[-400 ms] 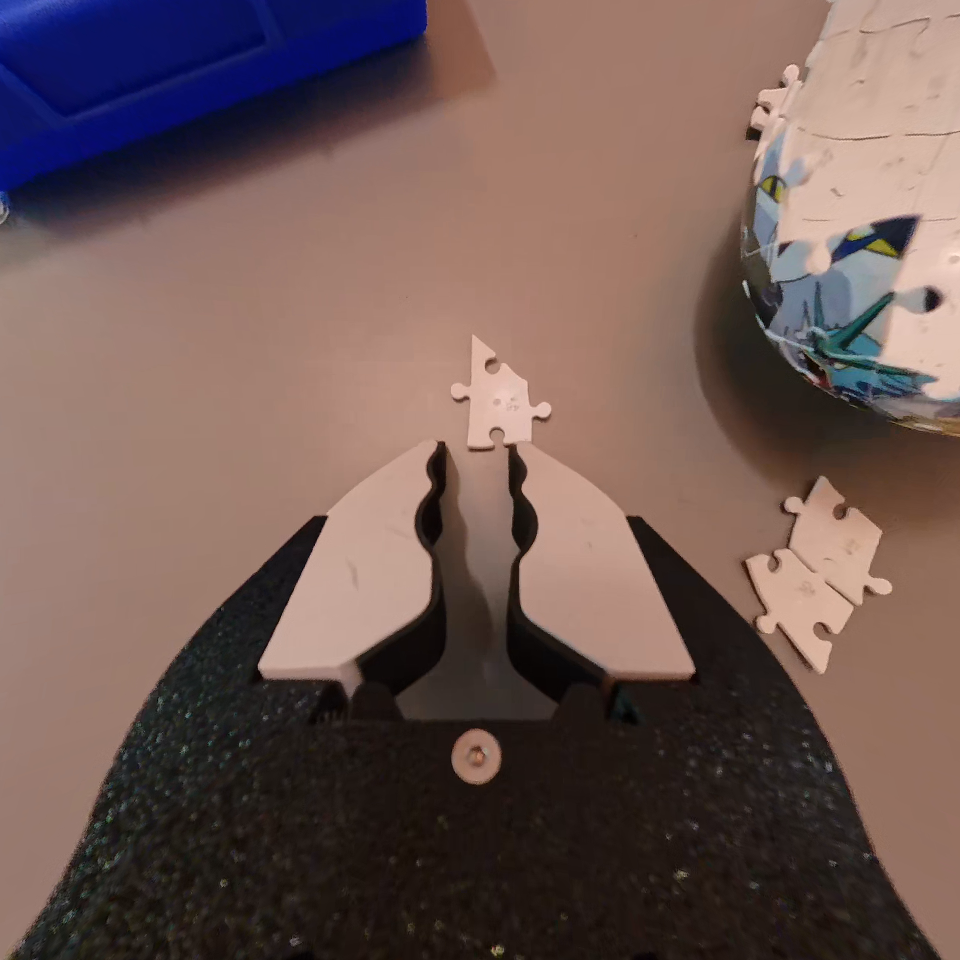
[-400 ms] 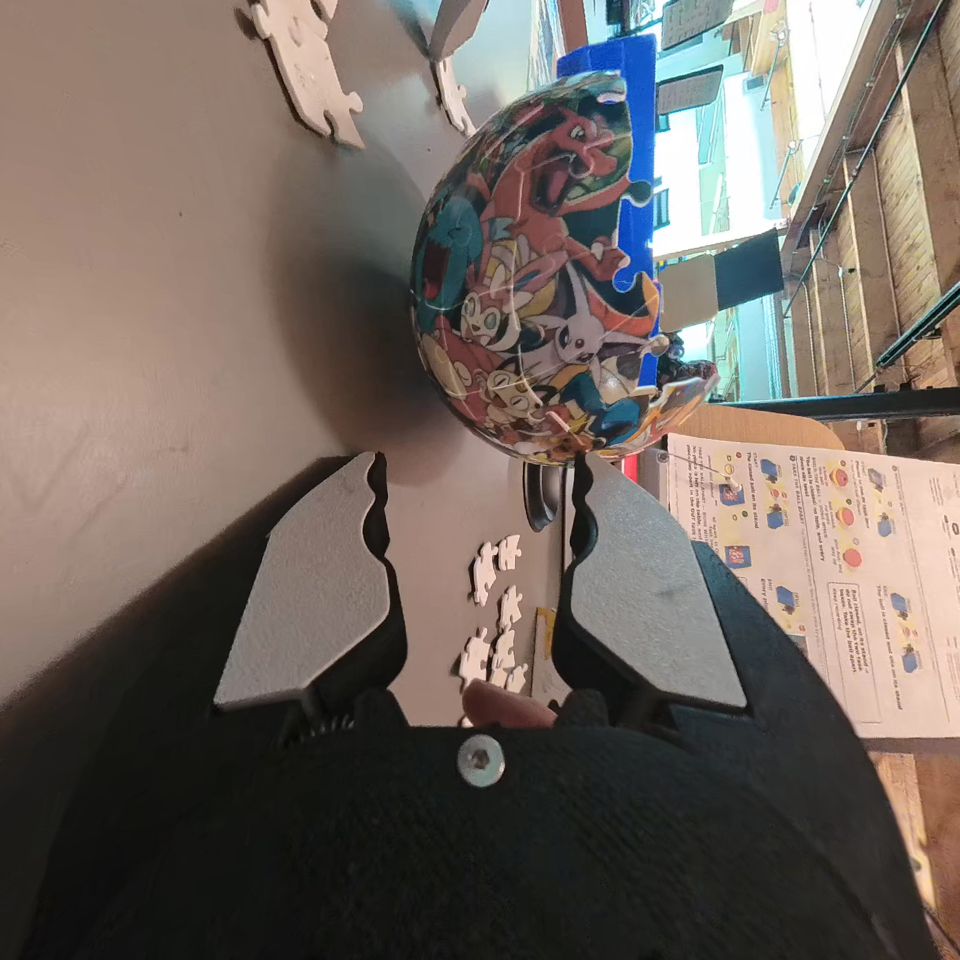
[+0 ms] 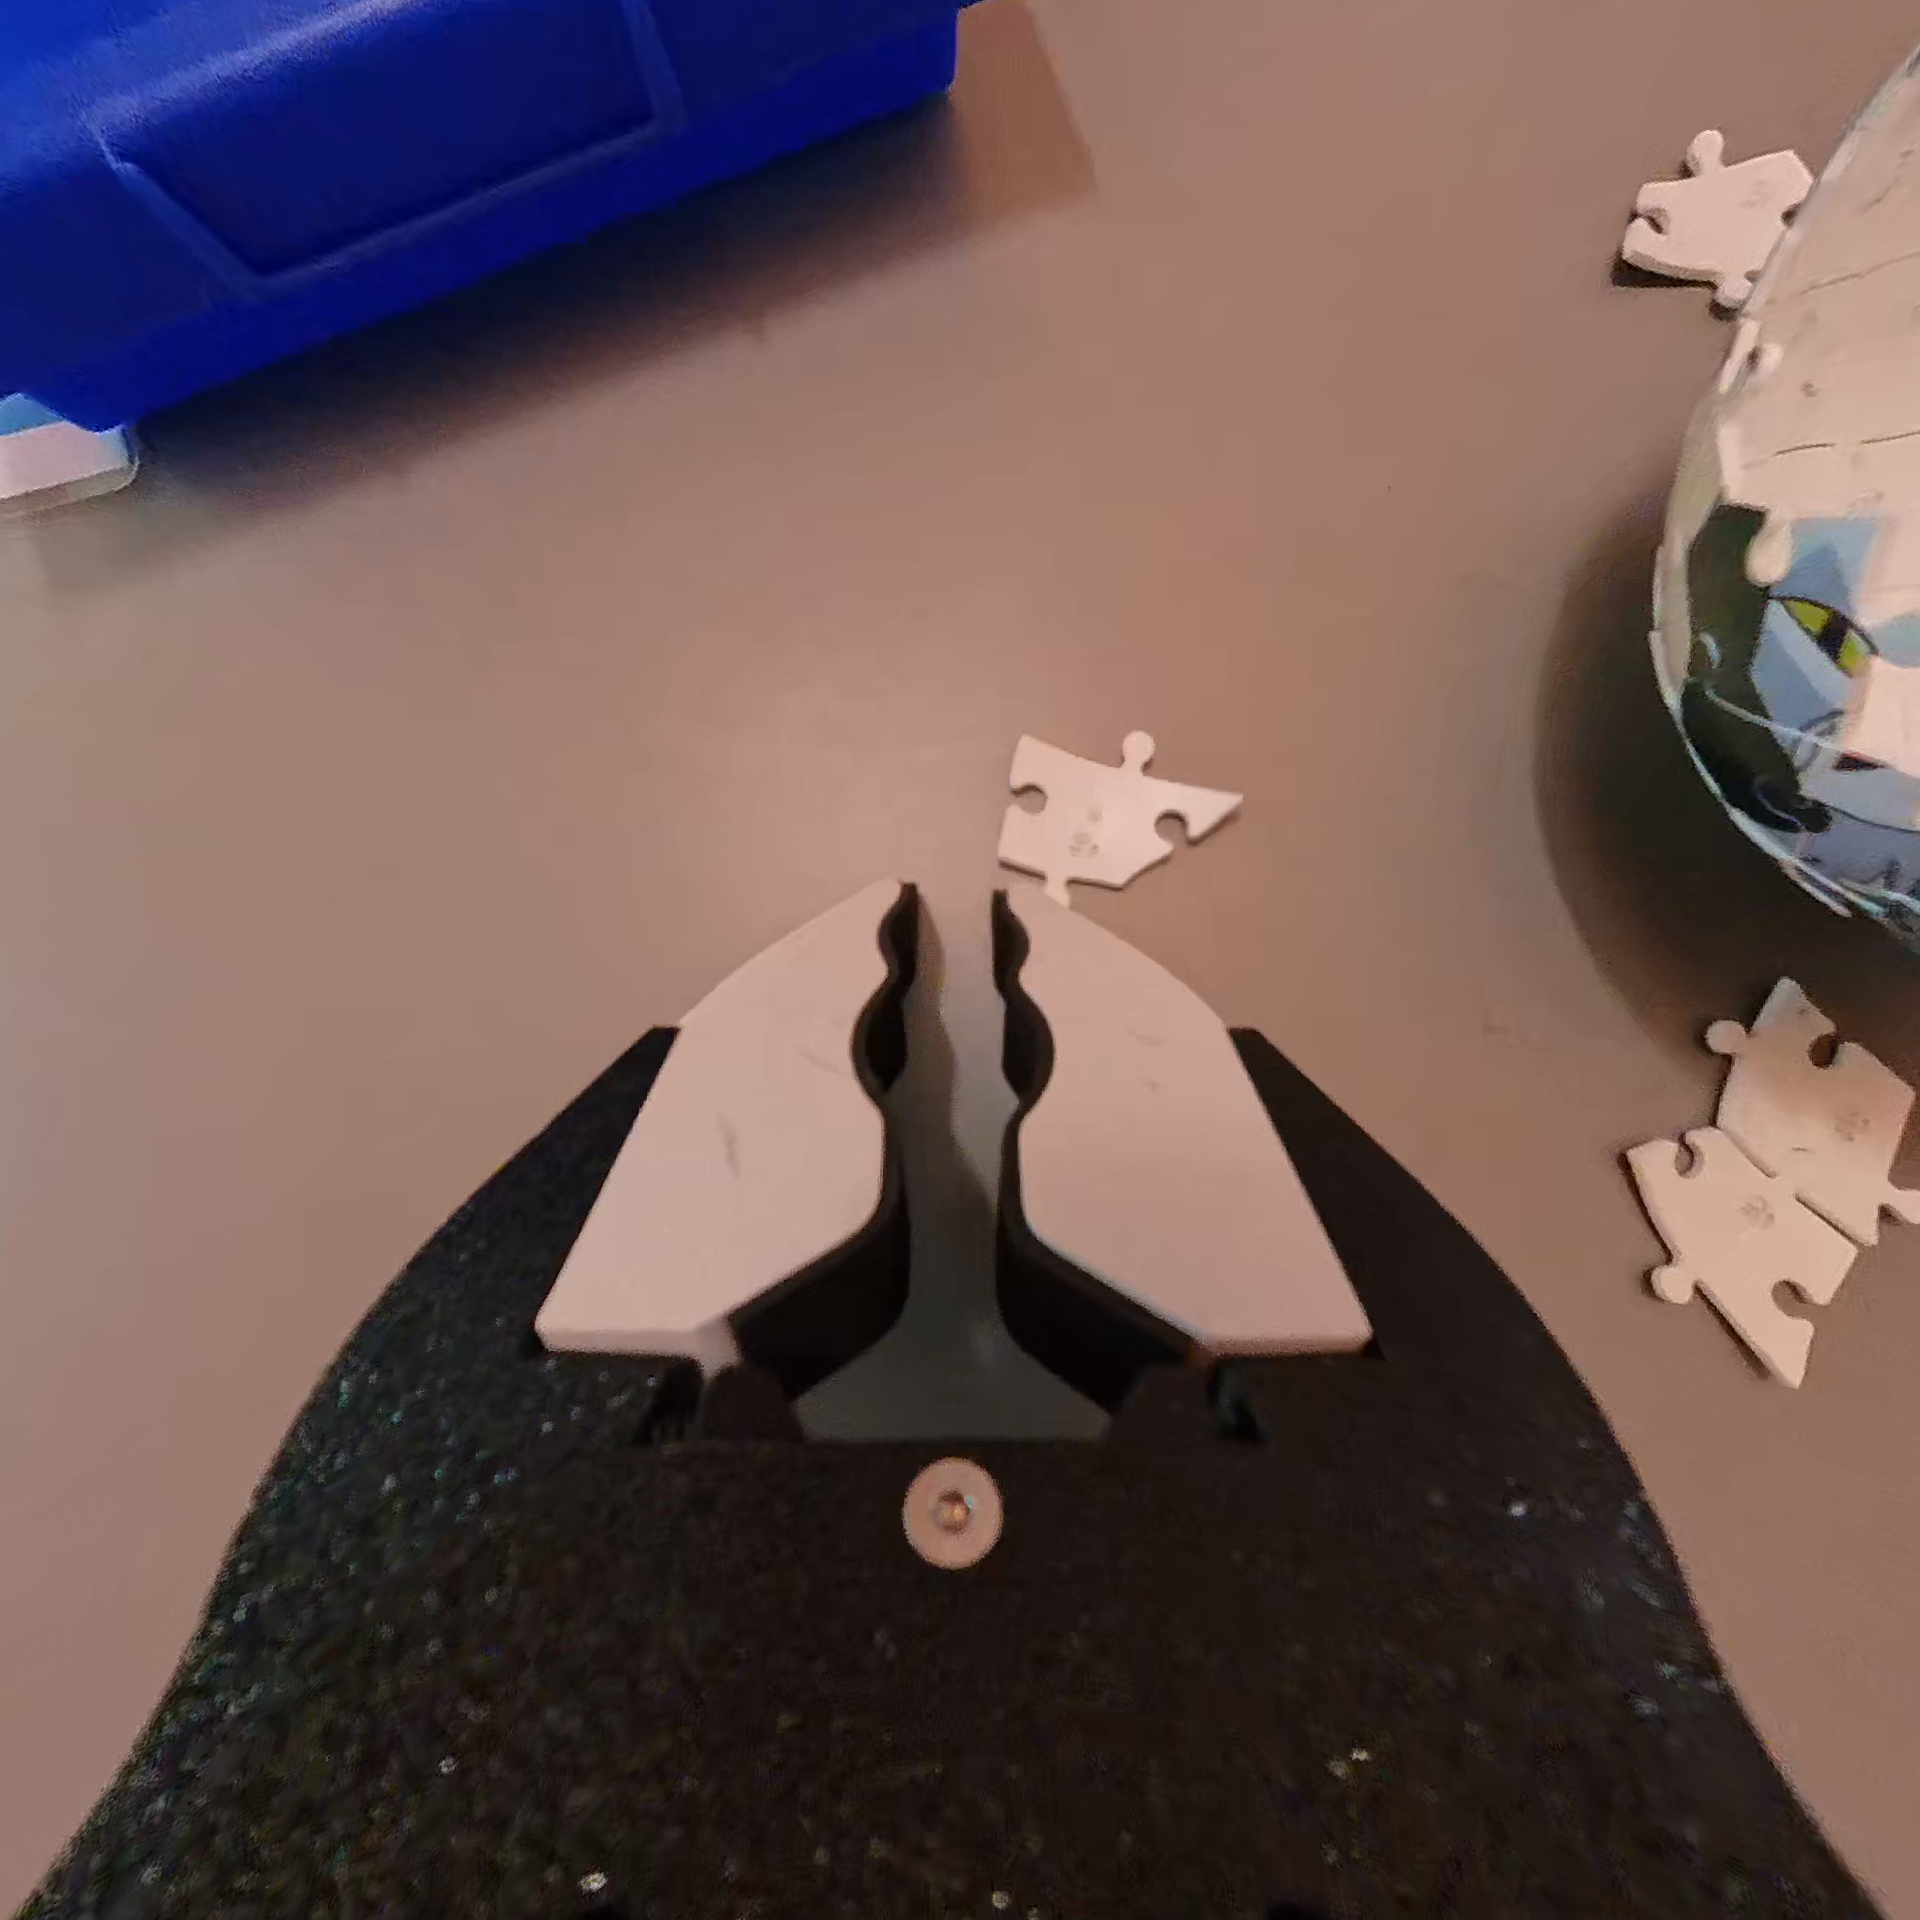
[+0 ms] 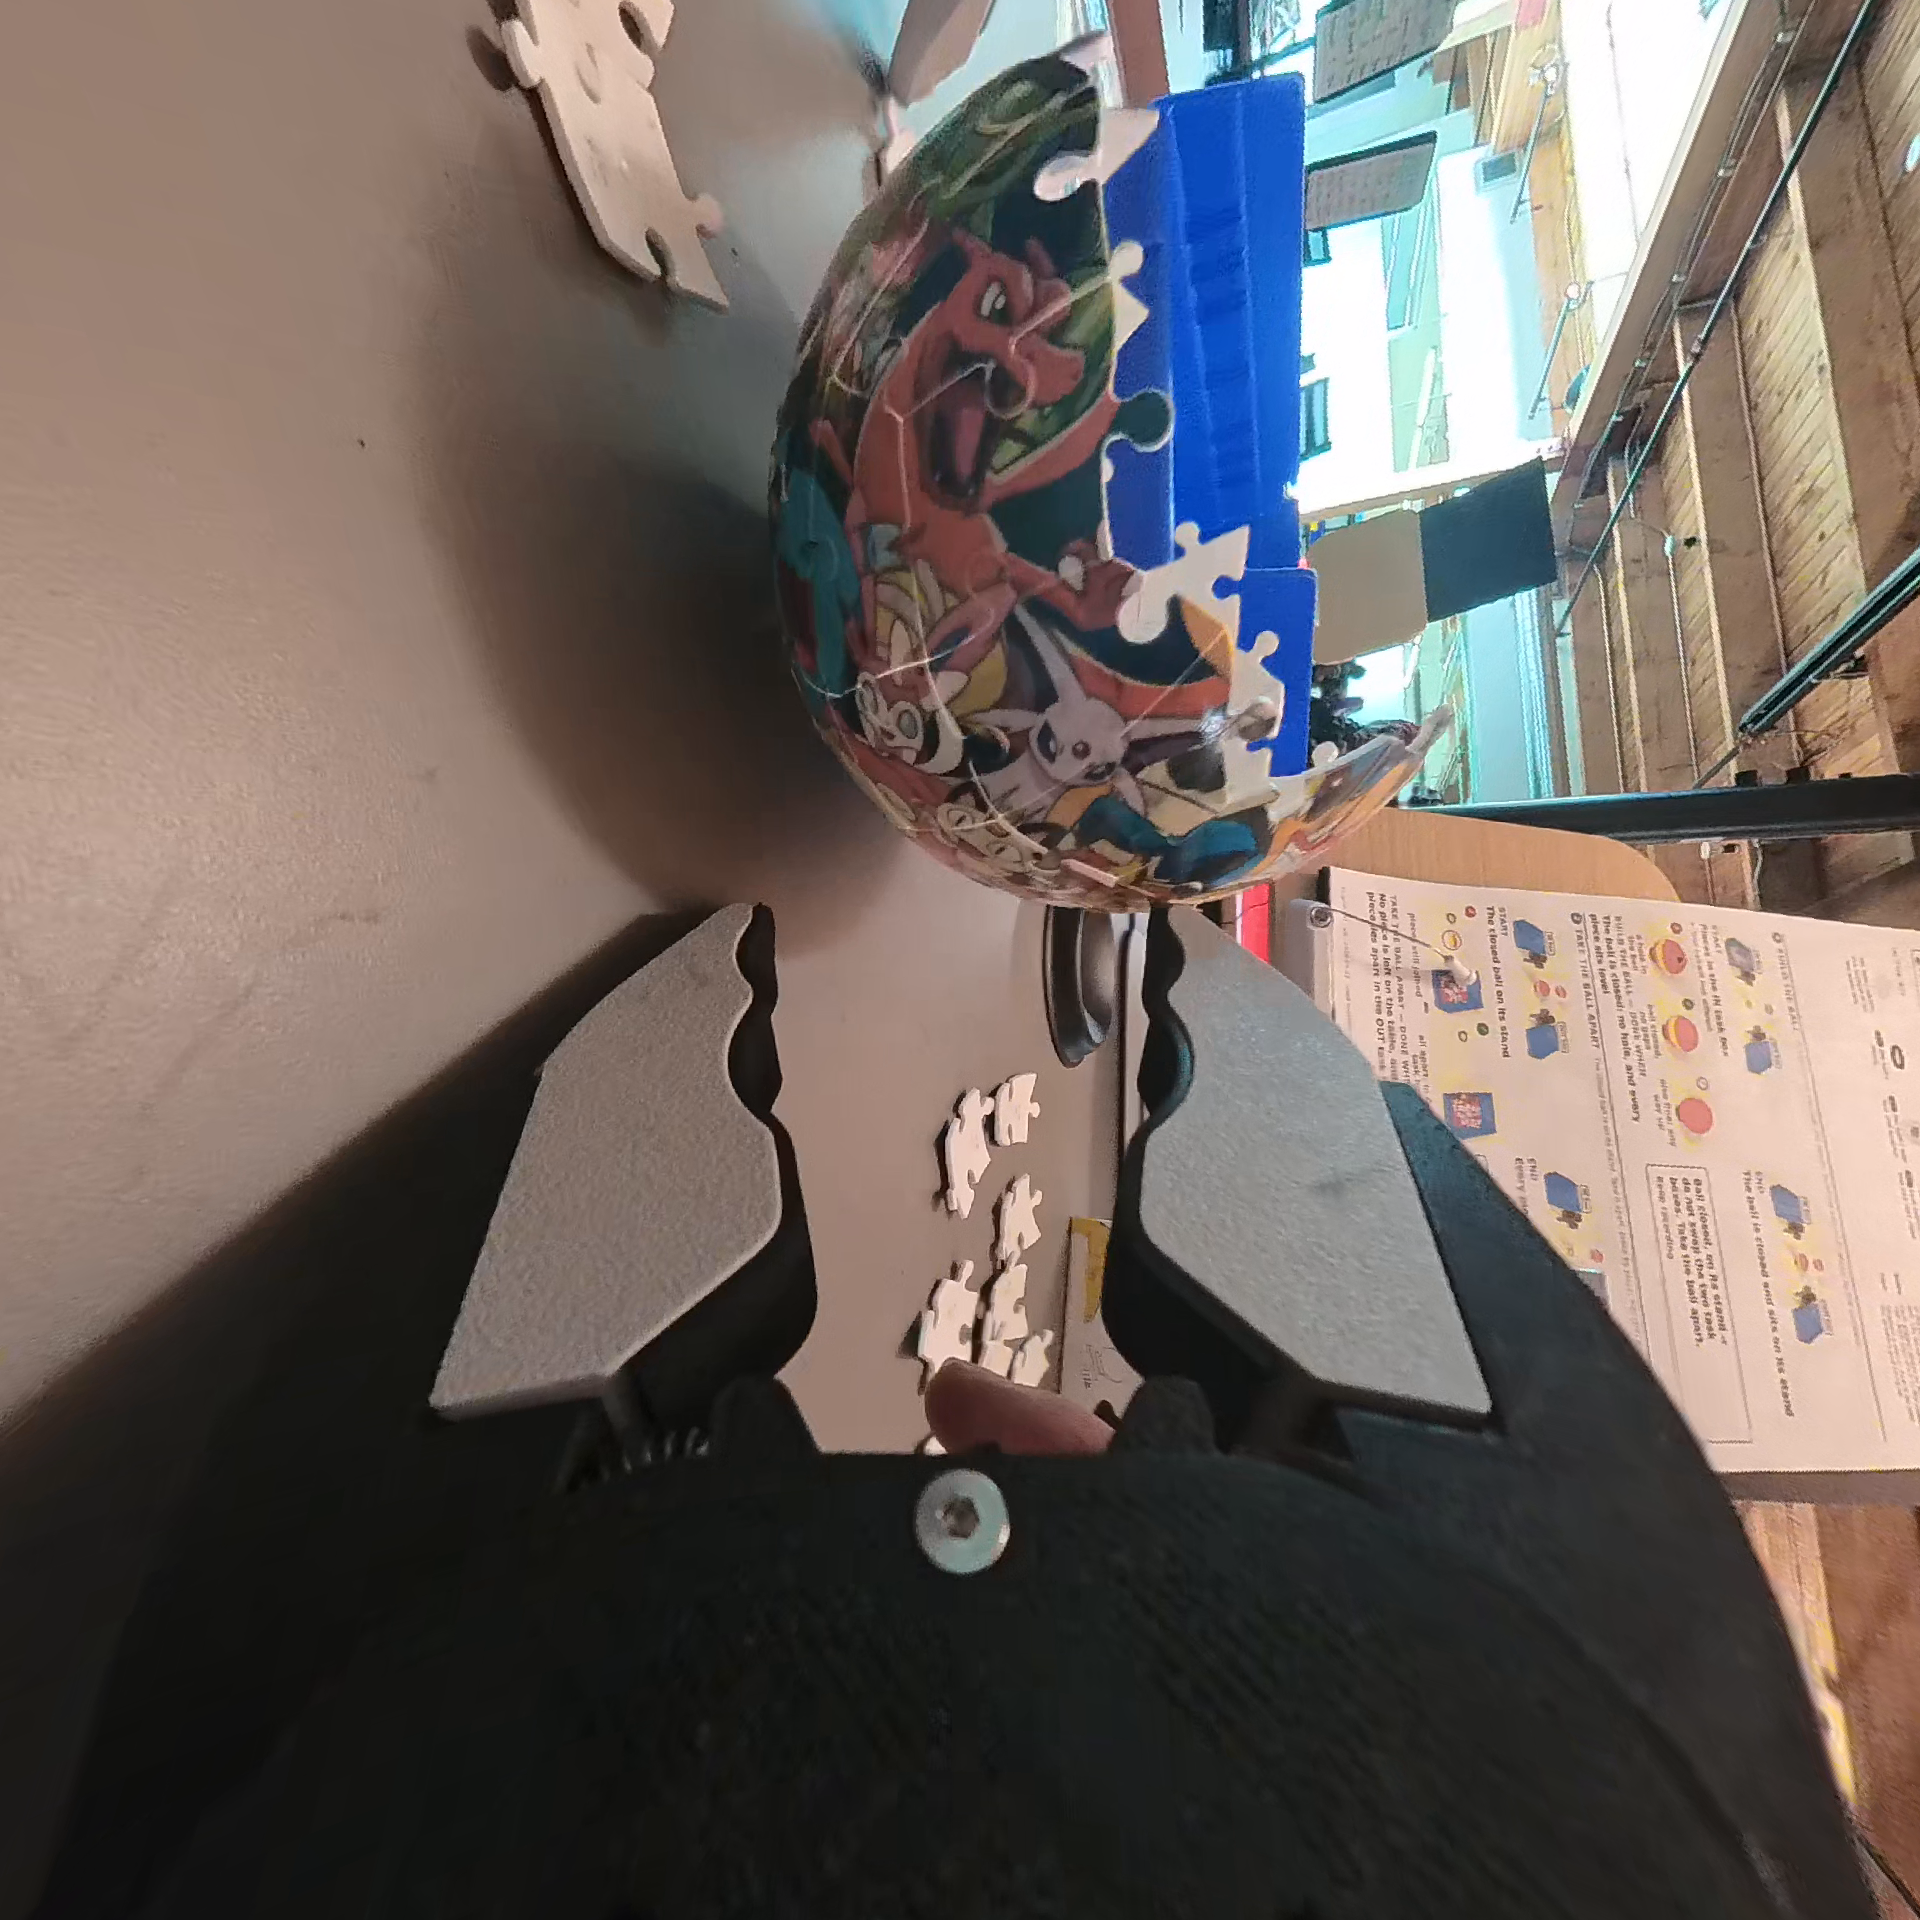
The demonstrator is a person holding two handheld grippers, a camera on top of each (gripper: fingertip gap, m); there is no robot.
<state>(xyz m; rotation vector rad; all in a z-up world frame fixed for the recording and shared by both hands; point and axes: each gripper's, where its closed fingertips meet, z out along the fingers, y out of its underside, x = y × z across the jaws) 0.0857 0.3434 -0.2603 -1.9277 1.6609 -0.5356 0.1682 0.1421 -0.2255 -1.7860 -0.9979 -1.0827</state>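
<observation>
Just beyond left tongs (image 3: pixel 954 896), puzzle piece (image 3: pixel 1103 818)

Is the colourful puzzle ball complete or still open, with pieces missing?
Still open. In the right wrist view the colourful puzzle ball has a jagged unfinished edge, and the blue plastic bin shows behind the gap.

I see a matt, smooth grey-brown desk (image 3: pixel 520 727), glossy blue plastic bin (image 3: pixel 416 156), and glossy printed puzzle ball (image 4: pixel 987 520). Left tool (image 3: pixel 954 899) has smooth matt grey fingers (image 3: pixel 769 1143) and a rough, speckled black plastic body.
</observation>
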